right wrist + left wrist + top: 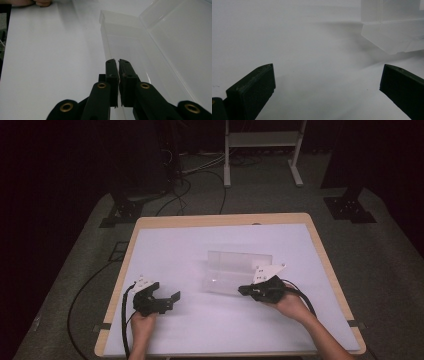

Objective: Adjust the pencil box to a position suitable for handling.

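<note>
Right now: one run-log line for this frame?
left gripper: open, empty, on table | right gripper: shut on near wall of clear plastic box | lid: open

Lab or recording studio. Dark room, black surrounds. Wooden table (320,250) with white cover sheet under bright light. Grey carpet floor (390,270), cables (200,175) trailing across it, black stand bases (350,207), white metal frame (262,150) behind.

Clear glossy plastic box (235,270), matt tabletop (170,250)

Black hand-held gripper (118,62), brass rivets, black cable (125,320)
</note>
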